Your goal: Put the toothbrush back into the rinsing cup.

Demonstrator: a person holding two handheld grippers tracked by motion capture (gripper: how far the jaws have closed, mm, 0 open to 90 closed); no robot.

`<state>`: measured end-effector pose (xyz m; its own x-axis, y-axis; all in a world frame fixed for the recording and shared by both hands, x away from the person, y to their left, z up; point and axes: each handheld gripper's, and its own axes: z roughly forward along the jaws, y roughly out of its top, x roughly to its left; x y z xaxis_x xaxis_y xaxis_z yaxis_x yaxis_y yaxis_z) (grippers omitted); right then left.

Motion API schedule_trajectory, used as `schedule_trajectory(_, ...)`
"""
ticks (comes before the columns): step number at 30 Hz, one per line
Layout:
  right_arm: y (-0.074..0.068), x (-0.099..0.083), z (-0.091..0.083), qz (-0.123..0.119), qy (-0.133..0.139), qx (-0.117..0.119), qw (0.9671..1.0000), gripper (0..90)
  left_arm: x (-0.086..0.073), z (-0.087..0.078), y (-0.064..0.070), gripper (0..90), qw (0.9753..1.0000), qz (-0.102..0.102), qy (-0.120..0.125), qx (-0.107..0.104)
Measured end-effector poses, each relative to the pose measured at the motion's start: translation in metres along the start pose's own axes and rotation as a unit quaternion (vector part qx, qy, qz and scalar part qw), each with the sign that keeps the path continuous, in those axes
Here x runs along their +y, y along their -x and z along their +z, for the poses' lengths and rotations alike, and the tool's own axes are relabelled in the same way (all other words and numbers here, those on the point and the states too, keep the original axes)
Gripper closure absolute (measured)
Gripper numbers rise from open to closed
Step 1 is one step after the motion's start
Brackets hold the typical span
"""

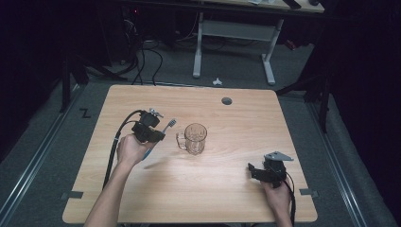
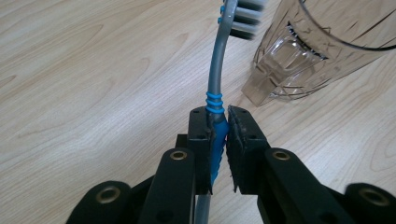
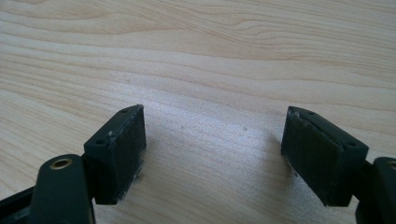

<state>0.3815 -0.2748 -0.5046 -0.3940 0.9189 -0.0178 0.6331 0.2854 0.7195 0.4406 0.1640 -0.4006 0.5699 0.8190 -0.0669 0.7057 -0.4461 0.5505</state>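
Observation:
A grey and blue toothbrush is clamped by its blue grip in my left gripper, bristles pointing away toward a clear glass mug. From above, the left gripper hangs over the table's left half, and the toothbrush head reaches up and right, just left of the mug. The mug stands upright mid-table with its handle to the left. My right gripper rests low near the front right, jaws wide apart above bare wood, nothing between them.
The wooden table has a round grey cable port near its far edge. Beyond the table stand a white desk frame and cables on the floor. Dark surroundings on both sides.

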Motion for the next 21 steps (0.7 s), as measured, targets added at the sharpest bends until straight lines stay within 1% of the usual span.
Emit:
schedule_trajectory(5, 0.0, 0.0, 0.0, 0.0, 0.0, 0.0, 1.0, 22.1, 0.0006, -0.0011, 0.0031, 79.9, 0.9999, 0.002, 0.01, -0.007)
schedule_trajectory(10, 0.0, 0.0, 0.0, 0.0, 0.0, 0.0, 1.0, 22.1, 0.0017, -0.003, 0.0047, 79.9, 0.9996, -0.002, 0.023, -0.013)
schedule_trajectory(21, 0.0, 0.0, 0.0, -0.001, 0.0, 0.0, 1.0, 22.1, 0.0025, -0.0026, 0.0082, 79.9, 0.9994, 0.001, 0.032, -0.012)
